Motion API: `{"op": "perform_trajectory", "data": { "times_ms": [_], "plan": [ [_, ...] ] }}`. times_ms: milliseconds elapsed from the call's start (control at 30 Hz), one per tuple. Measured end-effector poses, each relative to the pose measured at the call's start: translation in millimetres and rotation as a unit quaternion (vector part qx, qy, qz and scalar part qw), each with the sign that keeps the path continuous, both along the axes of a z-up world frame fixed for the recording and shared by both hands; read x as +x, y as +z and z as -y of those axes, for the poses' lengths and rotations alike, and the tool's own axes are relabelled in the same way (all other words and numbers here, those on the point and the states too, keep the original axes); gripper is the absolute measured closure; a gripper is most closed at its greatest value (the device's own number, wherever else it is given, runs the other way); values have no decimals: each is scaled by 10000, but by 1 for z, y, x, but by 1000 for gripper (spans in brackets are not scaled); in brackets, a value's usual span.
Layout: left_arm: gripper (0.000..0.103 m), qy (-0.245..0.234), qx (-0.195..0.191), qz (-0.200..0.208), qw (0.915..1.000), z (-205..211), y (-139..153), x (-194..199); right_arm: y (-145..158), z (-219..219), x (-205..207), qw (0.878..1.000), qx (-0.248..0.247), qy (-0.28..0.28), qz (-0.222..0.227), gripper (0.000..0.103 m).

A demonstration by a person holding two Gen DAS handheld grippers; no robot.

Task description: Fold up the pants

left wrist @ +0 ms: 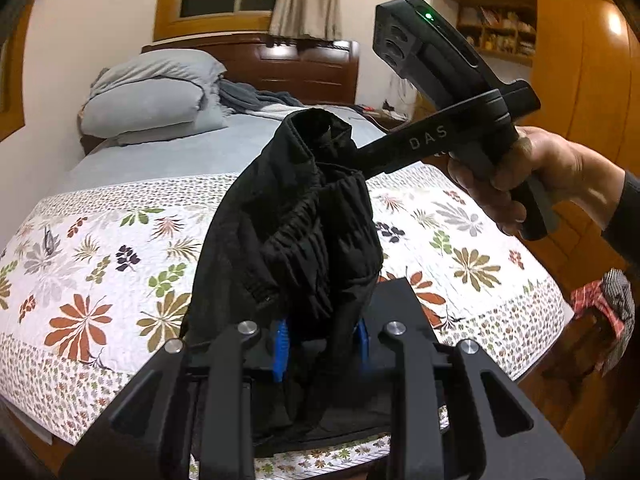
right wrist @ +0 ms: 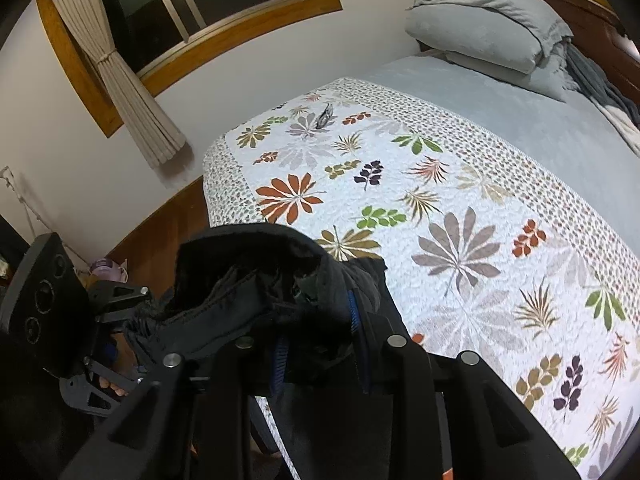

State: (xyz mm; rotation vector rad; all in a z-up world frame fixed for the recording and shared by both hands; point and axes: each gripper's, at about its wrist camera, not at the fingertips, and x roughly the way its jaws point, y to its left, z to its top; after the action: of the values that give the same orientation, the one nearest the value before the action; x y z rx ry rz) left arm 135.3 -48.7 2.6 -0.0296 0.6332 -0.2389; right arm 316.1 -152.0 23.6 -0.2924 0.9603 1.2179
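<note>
Jaws of both grippers, left (left wrist: 320,344) and right (right wrist: 320,344), clamp bunched black pants (left wrist: 304,216) held in the air over the quilt (left wrist: 100,248); spreading the waistband taut before lowering should keep the fold square.

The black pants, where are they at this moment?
The black pants hang bunched above the near edge of the floral quilt, held between the left gripper and the right gripper.

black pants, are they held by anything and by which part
Yes, both grippers clamp the black fabric pants: the left gripper grips bunched cloth below the gathered waistband, and the right gripper grips the waist end.
</note>
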Motion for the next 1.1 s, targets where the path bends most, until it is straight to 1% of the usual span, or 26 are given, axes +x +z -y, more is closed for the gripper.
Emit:
{"op": "perform_trajectory", "data": {
  "times_ms": [133, 333, 800, 933, 1100],
  "plan": [
    [78, -157, 172, -48, 9997, 18, -11, 4, -14, 18, 4, 10000, -29, -32, -22, 75],
    [78, -340, 281, -190, 9988, 37, -25, 13, -34, 40, 8, 9999, -10, -112, -86, 75],
    [78, -676, 707, -395, 9944, 81, -55, 20, -71, 82, 16, 9995, 90, -211, -222, 75],
    [78, -786, 882, -437, 9920, 97, -61, 21, -79, 98, 17, 9992, 152, -254, -252, 75],
    [78, -962, 1218, -552, 9863, 119, -77, 24, -95, 117, 17, 9990, 161, -308, -270, 75]
  ]
}}
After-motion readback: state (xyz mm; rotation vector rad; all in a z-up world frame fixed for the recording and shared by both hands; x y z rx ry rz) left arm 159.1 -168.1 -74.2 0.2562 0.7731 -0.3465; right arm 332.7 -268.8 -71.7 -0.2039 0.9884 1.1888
